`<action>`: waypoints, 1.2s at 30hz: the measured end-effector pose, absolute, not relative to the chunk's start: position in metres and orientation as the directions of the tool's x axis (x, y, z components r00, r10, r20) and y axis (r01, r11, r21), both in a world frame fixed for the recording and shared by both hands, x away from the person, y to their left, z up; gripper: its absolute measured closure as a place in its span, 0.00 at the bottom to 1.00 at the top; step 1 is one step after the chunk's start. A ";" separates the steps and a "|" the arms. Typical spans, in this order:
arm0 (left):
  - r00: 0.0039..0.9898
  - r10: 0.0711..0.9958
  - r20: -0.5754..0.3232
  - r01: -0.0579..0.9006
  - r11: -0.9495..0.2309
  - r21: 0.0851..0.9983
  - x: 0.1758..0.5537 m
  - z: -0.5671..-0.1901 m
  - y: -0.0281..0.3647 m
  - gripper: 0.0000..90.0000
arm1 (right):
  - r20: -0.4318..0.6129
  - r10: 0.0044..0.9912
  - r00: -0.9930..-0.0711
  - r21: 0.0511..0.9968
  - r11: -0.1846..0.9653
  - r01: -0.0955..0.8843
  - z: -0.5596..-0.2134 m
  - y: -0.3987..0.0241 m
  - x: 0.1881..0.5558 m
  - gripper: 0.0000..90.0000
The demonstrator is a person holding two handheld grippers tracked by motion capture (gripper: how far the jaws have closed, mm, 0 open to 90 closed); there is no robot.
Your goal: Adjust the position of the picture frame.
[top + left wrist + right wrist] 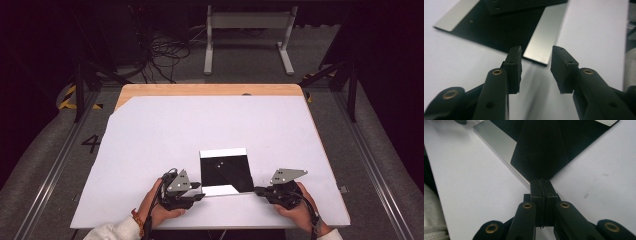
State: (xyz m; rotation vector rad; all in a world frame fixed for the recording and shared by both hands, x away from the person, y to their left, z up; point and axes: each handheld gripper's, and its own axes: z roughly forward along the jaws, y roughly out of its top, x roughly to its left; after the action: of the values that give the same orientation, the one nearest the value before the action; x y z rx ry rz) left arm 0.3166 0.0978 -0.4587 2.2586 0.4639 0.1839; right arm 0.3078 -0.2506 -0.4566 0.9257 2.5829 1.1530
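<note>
High view: black sheet point(225, 172) with pale silvery strips along its far and near edges lies flat on the white cover point(165, 135) of the table point(210, 89), near the middle of the near side. Its near right corner is lifted and folded inward, a dark triangular flap over the near strip. Right tongs point(257, 190) sit at that near right corner, held by the right hand point(300, 210), grey three-cornered plate on top. Right gripper view: right tongs point(541, 185) pressed together, pinching the tip of the black flap point(540, 150), which fans out wide away from the tips; silvery strip point(499, 145) runs beneath and to the left of it. Left tongs point(199, 192) lie just beside the near left corner of the sheet, held by the left hand point(162, 207); a band shows at that wrist, white sleeve below. Left gripper view: left tongs point(536, 58) spread apart, nothing between them, tips just short of the corner of the silvery strip point(546, 37); whether they touch the cover, cannot tell. Bare wood of the table shows along the far edge. Beyond it, grey floor, a tangle of cables point(165, 50), and a white frame point(247, 30).
</note>
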 end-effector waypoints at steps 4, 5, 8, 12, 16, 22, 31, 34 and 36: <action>0.916 0.402 0.010 0.269 -0.631 0.728 0.318 -0.463 0.093 0.60 | 0.067 0.582 -0.811 0.713 0.541 0.447 -0.455 -0.248 0.306 0.94; 0.915 0.404 0.019 0.266 -0.637 0.724 0.319 -0.465 0.092 0.57 | 0.048 0.584 -0.810 0.709 0.552 0.439 -0.454 -0.246 0.305 0.94; 0.909 0.416 0.040 0.261 -0.641 0.722 0.319 -0.466 0.091 0.54 | 0.047 0.585 -0.810 0.718 0.543 0.434 -0.456 -0.246 0.304 0.94; 0.906 0.418 0.067 0.248 -0.651 0.717 0.317 -0.466 0.089 0.53 | 0.045 0.597 -0.801 0.723 0.534 0.438 -0.456 -0.245 0.304 0.96; 0.904 0.421 0.073 0.244 -0.650 0.720 0.319 -0.466 0.090 0.53 | 0.048 0.606 -0.794 0.729 0.522 0.442 -0.457 -0.243 0.304 0.96; 0.895 0.439 0.077 0.255 -0.645 0.720 0.323 -0.466 0.093 0.53 | 0.039 0.620 -0.784 0.737 0.512 0.441 -0.458 -0.237 0.304 0.96; 0.886 0.457 0.080 0.267 -0.643 0.718 0.329 -0.465 0.099 0.54 | 0.019 0.628 -0.778 0.742 0.512 0.432 -0.459 -0.230 0.303 0.96; 0.884 0.461 0.078 0.271 -0.641 0.718 0.331 -0.465 0.101 0.54 | 0.020 0.630 -0.776 0.745 0.509 0.432 -0.460 -0.229 0.303 0.96; 0.883 0.463 0.077 0.273 -0.641 0.717 0.331 -0.465 0.101 0.54 | 0.015 0.629 -0.777 0.745 0.512 0.428 -0.460 -0.228 0.303 0.96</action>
State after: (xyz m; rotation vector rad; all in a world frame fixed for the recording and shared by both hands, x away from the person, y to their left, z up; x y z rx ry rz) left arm 0.3312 0.1009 -0.4655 2.2998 0.5259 0.3277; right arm 0.3034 -0.2284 -0.4597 0.8934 2.4981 1.1243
